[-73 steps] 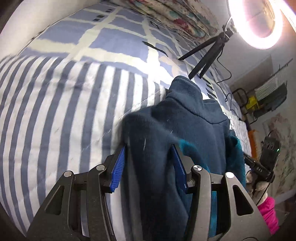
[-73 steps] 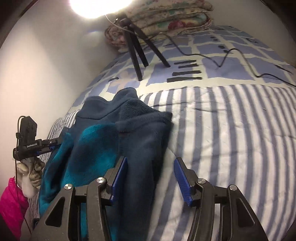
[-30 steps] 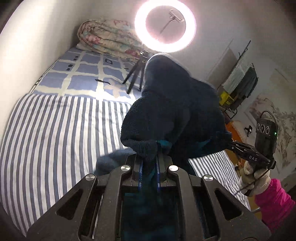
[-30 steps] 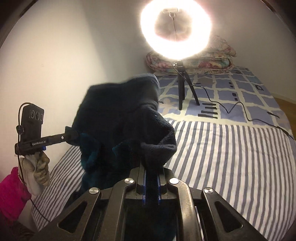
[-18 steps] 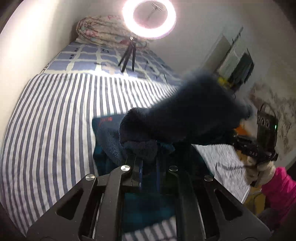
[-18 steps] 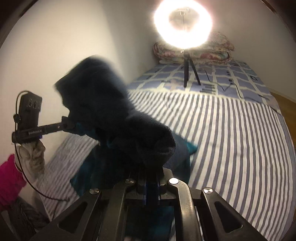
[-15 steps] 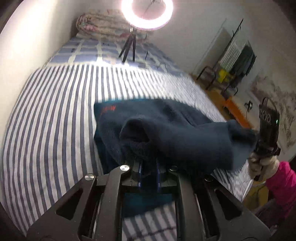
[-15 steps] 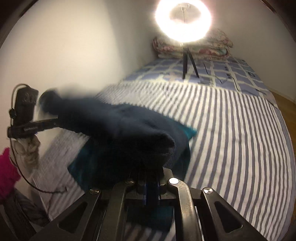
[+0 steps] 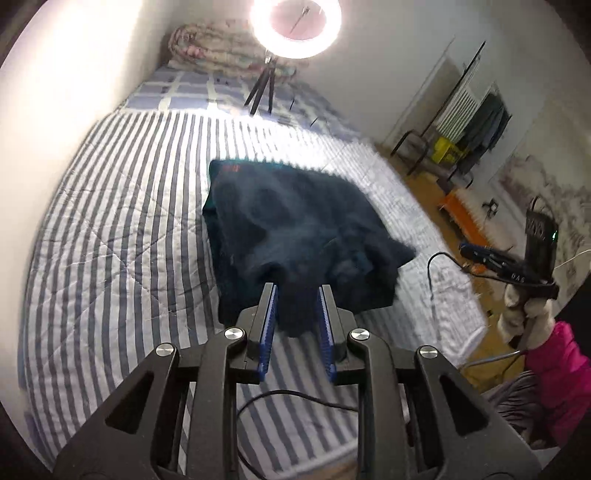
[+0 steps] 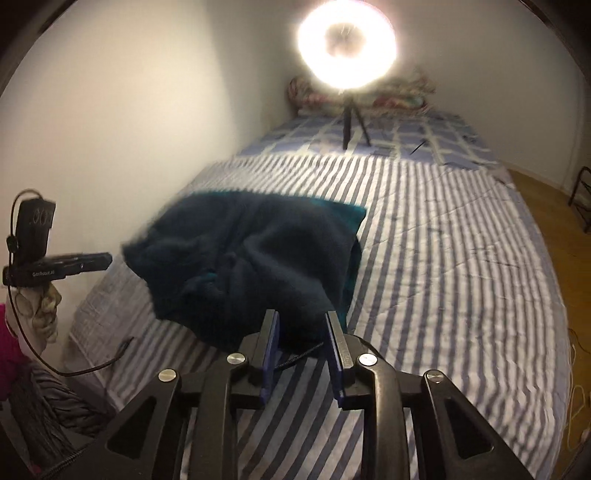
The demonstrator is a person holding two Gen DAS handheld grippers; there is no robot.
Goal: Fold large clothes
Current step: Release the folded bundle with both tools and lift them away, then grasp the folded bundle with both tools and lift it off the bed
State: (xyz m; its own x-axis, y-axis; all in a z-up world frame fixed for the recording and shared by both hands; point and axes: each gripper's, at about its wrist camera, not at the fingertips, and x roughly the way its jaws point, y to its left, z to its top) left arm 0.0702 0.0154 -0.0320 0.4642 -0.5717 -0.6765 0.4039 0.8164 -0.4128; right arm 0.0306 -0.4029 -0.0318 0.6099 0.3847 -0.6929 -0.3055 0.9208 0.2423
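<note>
**ITEM: fleece garment, fold just laid, both grips letting go**

L gripper (image 9: 297, 308): jaws have just been opening, now part-open; hem of dark fleece garment (image 9: 295, 229) sits between blue pads (image 9: 269, 325), slack, not pinched. R gripper (image 10: 303, 332): same, just been opening, garment (image 10: 255, 258) edge loose in the gap, nothing held.

Garment loc: on striped bedspread (image 9: 110, 240), 12 o'clock of both grippers, bunched, teal lining showing at far edge. Ring light (image 9: 295, 26) further out at 12.

Step, est.: release after fold-over. Do well: open wider before backing off so fleece doesn't snag pads; withdraw toward 6 o'clock, level, both sides together; then smooth the lump.

Pose: both grippers angled down at bed, side by side. Person's gloved hand (image 9: 524, 314) w/ R gripper at 3 o'clock in L view.
</note>
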